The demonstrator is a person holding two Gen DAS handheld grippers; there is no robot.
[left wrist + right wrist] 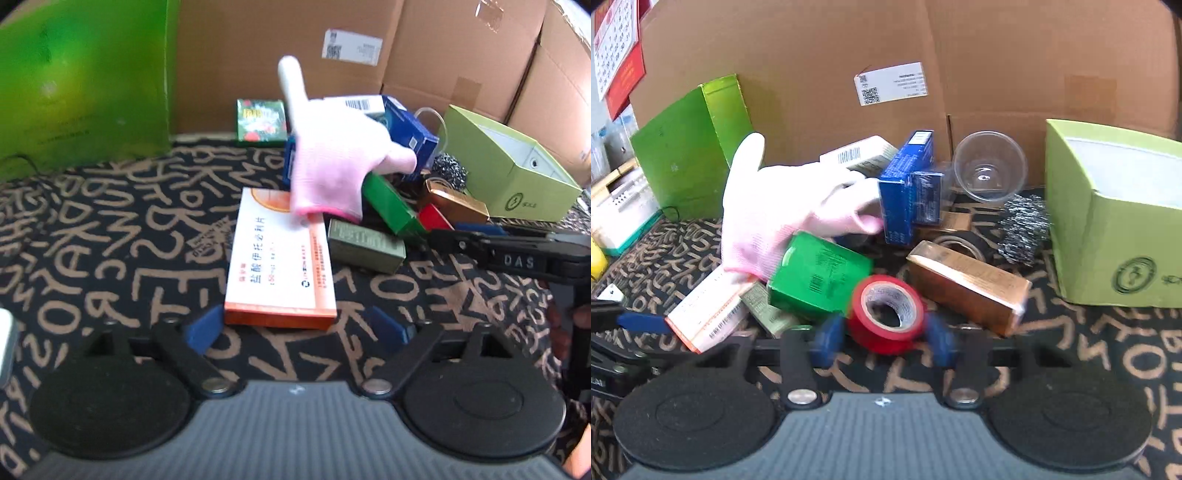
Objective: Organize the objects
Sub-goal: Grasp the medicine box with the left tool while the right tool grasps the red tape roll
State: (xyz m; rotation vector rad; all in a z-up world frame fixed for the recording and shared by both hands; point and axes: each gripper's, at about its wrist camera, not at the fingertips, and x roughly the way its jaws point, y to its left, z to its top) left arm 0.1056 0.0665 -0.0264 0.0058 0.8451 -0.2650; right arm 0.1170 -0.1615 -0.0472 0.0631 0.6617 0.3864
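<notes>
Two grippers are reaching over a black cloth [110,240] covered in tan letter shapes, each at the near edge of a pile of small goods.

The left gripper [295,326] is standing spread. The near end of a flat white box with orange edges and dark print [280,258] is lying between its blue pads. The left pad is sitting just beside the box's corner and the right pad is staying clear of it.

The right gripper [883,340] is flanking a red tape roll [886,314], which is lying tilted, its pale core showing. The pads are sitting right against both sides of the roll, but blur is keeping me from telling whether they are squeezing it.

Just beyond the roll, a glossy green box [820,273] is leaning on its left and a long copper-coloured box [967,284] is lying on its right. A small olive box [365,245] is resting beside the white one.

Further in, a pink glove [332,166] is draping over the pile, one finger sticking upward. Behind it, two blue boxes [910,184] are standing together, with a clear plastic cup [990,166] on its side and a steel scourer [1025,229] to their right.

At the far right a light green open box [1108,229] is standing, and brown cardboard cartons [812,55] are closing off the back.
</notes>
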